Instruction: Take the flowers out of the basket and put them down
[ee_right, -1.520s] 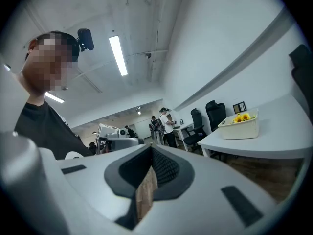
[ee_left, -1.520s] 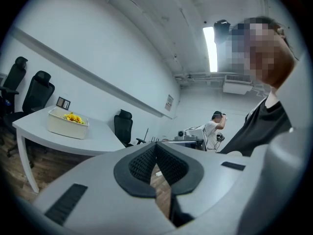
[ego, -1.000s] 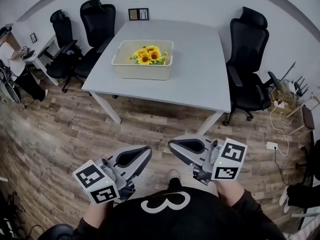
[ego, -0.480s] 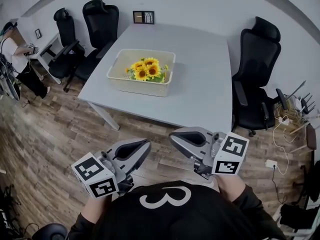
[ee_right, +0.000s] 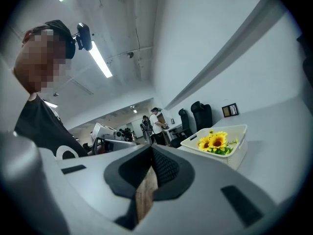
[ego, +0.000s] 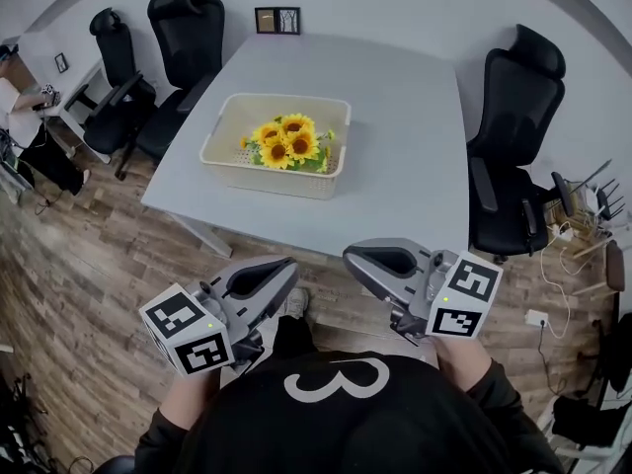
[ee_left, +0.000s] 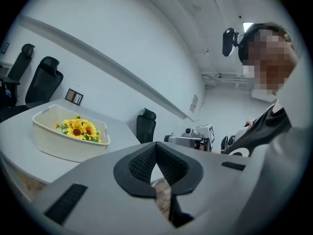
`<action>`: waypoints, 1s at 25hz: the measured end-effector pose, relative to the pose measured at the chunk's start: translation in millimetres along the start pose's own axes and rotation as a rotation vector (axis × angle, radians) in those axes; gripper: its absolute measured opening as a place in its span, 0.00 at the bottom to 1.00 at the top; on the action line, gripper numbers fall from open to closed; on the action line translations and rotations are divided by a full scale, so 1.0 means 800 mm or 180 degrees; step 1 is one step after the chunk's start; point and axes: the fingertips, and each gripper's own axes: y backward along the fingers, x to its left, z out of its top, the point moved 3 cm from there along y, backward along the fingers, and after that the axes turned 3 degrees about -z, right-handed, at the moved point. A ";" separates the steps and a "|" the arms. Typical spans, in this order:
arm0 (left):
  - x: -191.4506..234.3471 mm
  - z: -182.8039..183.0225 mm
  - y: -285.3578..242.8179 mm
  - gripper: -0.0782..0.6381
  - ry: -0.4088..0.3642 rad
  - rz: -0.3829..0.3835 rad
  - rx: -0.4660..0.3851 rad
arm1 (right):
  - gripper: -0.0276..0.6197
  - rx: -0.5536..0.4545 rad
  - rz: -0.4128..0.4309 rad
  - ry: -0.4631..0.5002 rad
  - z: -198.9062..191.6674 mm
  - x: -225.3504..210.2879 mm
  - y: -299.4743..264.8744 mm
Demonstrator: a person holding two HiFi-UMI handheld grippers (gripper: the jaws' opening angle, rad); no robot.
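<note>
One basket (ego: 265, 178), one bouquet (ego: 286, 142) (left hand-held gripper (ego: 290, 266), right hand-held gripper (ego: 349, 257): both closed, empty)

Grey table (ego: 395, 146) on wood-plank floor (ego: 89, 265), black office chairs (ego: 513, 156) either side, framed picture (ego: 276, 20) against white wall (ego: 395, 8)

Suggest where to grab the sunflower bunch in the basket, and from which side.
Come from above: the white basket is open-topped and its walls block a level approach. The sunflowers sit near its middle with blooms facing up, so probably close on the green foliage at the bunch's edge, below the heads, not on the petals. The stems are hidden.
</note>
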 end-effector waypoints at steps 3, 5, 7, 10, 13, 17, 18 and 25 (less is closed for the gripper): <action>0.042 0.024 -0.023 0.13 -0.0021 -0.0141 0.0037 | 0.05 -0.0033 -0.0158 0.0000 0.018 -0.037 -0.018; 0.072 0.041 -0.038 0.13 -0.0060 -0.0211 0.0084 | 0.05 -0.0048 -0.0302 -0.0021 0.029 -0.066 -0.032; 0.105 0.059 -0.049 0.13 -0.0086 -0.0262 0.0133 | 0.05 -0.0055 -0.0445 -0.0054 0.040 -0.095 -0.050; 0.155 0.083 -0.062 0.13 -0.0088 -0.0333 0.0190 | 0.05 -0.0070 -0.0576 -0.0105 0.054 -0.132 -0.079; 0.198 0.102 -0.072 0.13 -0.0085 -0.0387 0.0217 | 0.06 -0.0027 -0.0699 -0.0091 0.063 -0.165 -0.106; 0.248 0.124 -0.078 0.13 -0.0073 -0.0443 0.0239 | 0.06 0.0082 -0.0798 -0.0049 0.072 -0.200 -0.140; 0.260 0.130 -0.080 0.13 -0.0069 -0.0451 0.0239 | 0.06 0.0115 -0.0815 -0.0029 0.074 -0.208 -0.148; 0.308 0.144 -0.088 0.13 -0.0031 -0.0470 0.0284 | 0.06 0.0448 -0.0695 0.0170 0.063 -0.243 -0.177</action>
